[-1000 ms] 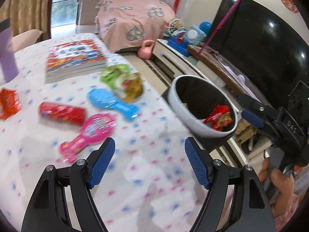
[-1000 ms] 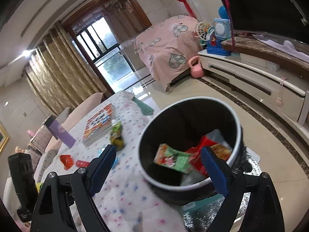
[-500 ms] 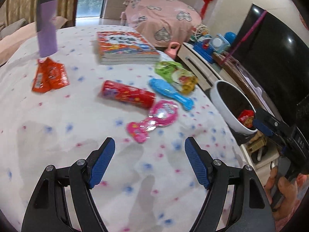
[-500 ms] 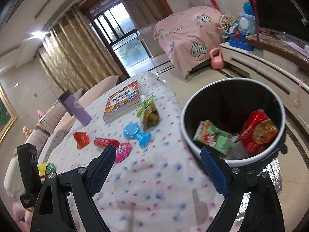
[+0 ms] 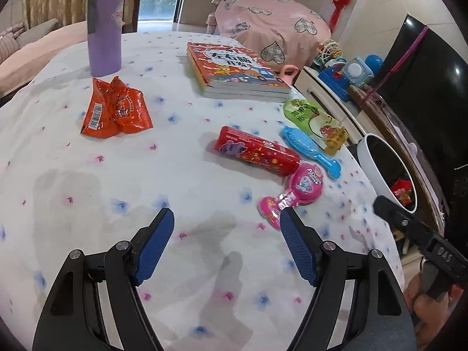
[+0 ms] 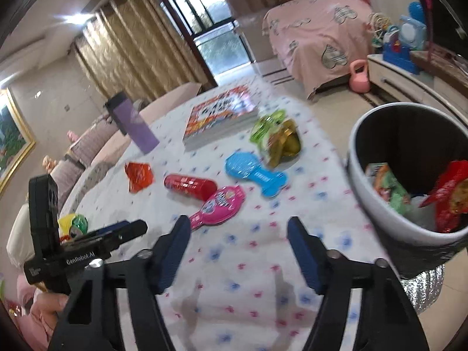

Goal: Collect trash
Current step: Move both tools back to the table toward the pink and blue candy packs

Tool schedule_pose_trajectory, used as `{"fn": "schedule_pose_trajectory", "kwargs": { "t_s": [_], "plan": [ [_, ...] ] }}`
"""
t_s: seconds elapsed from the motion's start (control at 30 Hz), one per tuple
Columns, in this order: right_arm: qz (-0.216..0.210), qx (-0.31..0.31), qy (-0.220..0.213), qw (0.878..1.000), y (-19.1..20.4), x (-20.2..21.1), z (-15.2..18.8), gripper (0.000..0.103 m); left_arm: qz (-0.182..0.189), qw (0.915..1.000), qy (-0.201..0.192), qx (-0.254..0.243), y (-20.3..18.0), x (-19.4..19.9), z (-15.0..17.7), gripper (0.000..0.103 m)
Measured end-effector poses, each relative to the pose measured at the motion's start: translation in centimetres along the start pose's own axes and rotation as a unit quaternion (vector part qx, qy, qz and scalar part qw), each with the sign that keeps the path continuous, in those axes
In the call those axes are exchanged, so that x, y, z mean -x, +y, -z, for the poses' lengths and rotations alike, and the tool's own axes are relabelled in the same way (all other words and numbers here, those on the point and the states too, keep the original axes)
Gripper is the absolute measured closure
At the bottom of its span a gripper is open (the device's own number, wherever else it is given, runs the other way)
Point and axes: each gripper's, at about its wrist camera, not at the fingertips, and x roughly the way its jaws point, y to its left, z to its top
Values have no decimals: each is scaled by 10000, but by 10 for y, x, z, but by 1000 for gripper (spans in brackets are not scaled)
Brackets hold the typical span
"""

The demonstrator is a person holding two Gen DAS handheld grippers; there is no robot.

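- Left wrist view: the left hand-held gripper (image 5: 226,247) hangs released and empty over the tabletop (image 5: 73,175), tilted down toward the litter. The orange wrapper (image 5: 117,108), red tube (image 5: 256,153) and pink packet (image 5: 295,193) lie apart, easy to take singly.
- Right wrist view: the right hand-held gripper (image 6: 238,251) is closing with nothing between its jaws. The bin (image 6: 377,201) stands just beside the tabletop edge, a short carry for each wrapper, and already holds 2 or more.
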Motion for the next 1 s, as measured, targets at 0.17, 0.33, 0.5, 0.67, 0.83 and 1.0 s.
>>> {"fn": "schedule_pose_trajectory", "kwargs": {
  "t_s": [0.17,0.33,0.5,0.67,0.83,1.0],
  "plan": [
    [90,78,141,9998,3,-21,-2,44,250,9979,124,-593,-23,-13,-6,27],
    [270,119,231,9993,-11,-32,-12,49,328,9887,325,-1427,-54,-35,-9,27],
    [342,106,258,9990,-23,-37,-20,50,-131,9794,488,-1953,-72,-58,-3,47],
    [325,210,389,9985,-26,-52,-26,50,63,9783,550,-1996,-67,-44,7,67],
    [466,522,493,9963,-22,-71,-36,49,128,9863,579,-1541,-35,-16,22,69],
    [536,980,751,9909,-15,-92,-39,49,-125,9934,492,-1030,-7,2,31,69]
  ]
}}
